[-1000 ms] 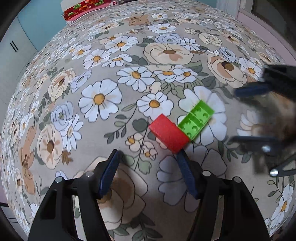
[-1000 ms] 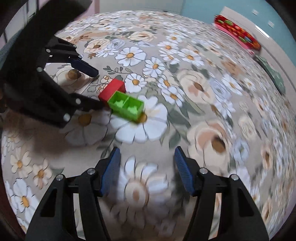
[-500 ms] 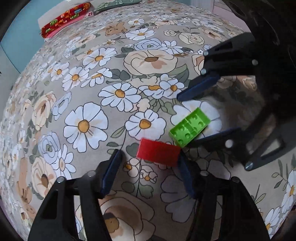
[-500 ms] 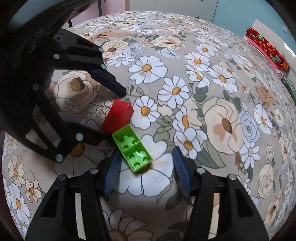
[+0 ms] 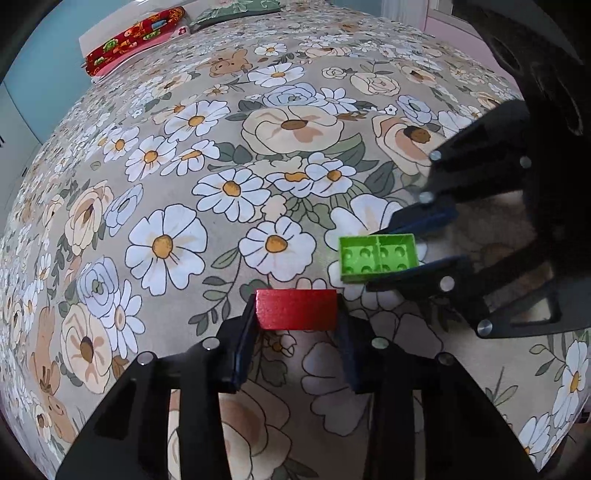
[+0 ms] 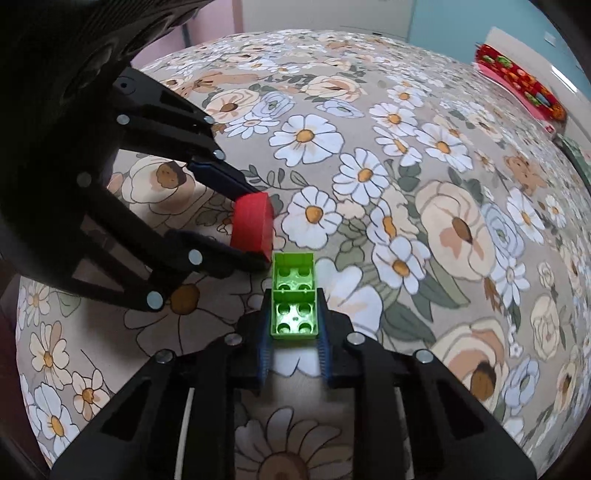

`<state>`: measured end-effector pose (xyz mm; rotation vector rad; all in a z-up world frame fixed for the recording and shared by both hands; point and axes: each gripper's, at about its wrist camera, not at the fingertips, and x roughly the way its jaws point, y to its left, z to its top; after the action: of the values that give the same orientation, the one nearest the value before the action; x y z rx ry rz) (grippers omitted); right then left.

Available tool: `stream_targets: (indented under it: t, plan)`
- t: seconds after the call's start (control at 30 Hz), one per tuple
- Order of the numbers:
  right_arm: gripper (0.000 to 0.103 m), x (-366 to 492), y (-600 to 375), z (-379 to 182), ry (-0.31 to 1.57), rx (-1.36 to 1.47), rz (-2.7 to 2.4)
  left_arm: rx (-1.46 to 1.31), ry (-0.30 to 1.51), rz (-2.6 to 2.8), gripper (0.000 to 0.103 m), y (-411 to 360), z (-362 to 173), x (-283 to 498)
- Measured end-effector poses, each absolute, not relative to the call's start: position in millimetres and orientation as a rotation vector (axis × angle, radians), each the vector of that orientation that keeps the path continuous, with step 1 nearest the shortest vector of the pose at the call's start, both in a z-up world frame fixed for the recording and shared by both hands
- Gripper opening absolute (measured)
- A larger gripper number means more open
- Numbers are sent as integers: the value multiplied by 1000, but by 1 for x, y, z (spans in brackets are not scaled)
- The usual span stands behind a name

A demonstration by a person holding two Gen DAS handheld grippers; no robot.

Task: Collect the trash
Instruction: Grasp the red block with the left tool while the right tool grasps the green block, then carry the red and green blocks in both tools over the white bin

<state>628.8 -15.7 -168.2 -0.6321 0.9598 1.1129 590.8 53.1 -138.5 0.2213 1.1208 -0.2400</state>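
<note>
The left gripper's (image 5: 297, 314) 2 fingers are closing on the red block (image 5: 296, 308), their pads touching its 2 ends. The right gripper (image 6: 293, 319) is clamped on the near half of the green brick (image 6: 294, 300), which lies hollow side up, its far half sticking out past the fingertips. The 2 pieces sit just beside each other, the green brick's far end near the red block, both on the flowered cloth (image 5: 166, 192). A red patterned pouch (image 5: 135, 35) lies at the cloth's far edge.

Bedroom at home: floral bedspread (image 5: 221, 155), pillows (image 5: 136, 33) at wall.
</note>
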Motion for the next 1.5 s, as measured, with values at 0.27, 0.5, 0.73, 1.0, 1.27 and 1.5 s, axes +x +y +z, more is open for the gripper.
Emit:
stream_targets:
  t: [0.27,0.5,0.73,1.0,1.27,1.5]
  plan:
    - [22,612,-49,-144,958,-611,965,255,1101,-179,41,50,-111,570]
    - [22,582,-92,-85,940,-551,823,242,1074,-131,41,44,-65,542]
    - [22,533,-127,-20,902,-523,716,267,1007,-104,41,32,-7,495]
    - [22,464,-152,65,818,-499,621,287,894,-87,41,18,64,423]
    - [22,380,-163,131,729,-507,588,303,804,-83,41,5,119,354]
    - [22,319,-168,156,690,-502,576,309,755,-92,41,-2,144,299]
